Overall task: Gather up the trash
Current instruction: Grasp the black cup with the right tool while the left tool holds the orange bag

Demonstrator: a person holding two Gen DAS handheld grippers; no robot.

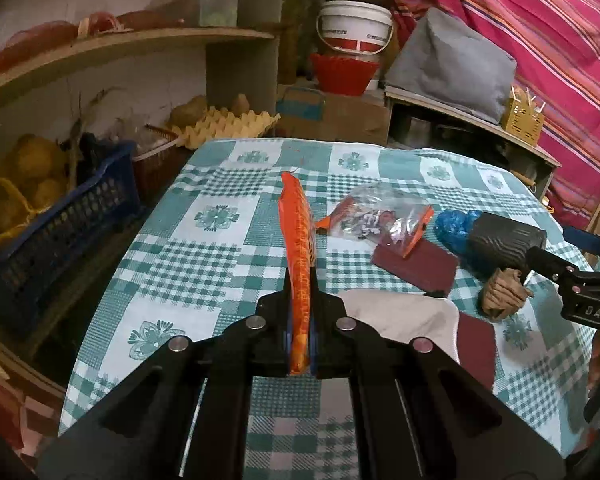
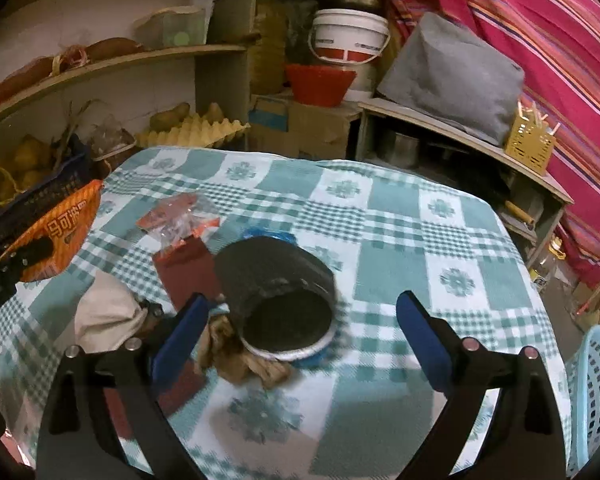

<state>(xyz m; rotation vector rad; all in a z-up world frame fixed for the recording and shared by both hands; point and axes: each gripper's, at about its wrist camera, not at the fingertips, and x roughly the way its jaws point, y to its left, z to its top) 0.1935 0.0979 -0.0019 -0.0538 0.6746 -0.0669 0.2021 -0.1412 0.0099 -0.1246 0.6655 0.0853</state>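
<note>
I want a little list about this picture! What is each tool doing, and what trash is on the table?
left tool: shut on the orange snack bag, lifted above the table
right tool: open, pointing at the black cup
black cup: lying on its side on the checked tablecloth
near the cup: crumpled brown paper, blue plastic bag, clear wrapper, dark red card, white cloth
basket: light blue basket at the right edge

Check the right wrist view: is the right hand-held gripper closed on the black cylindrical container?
No, the right hand-held gripper is open, its blue-padded fingers spread wide apart around the black cylindrical container lying on its side.
</note>
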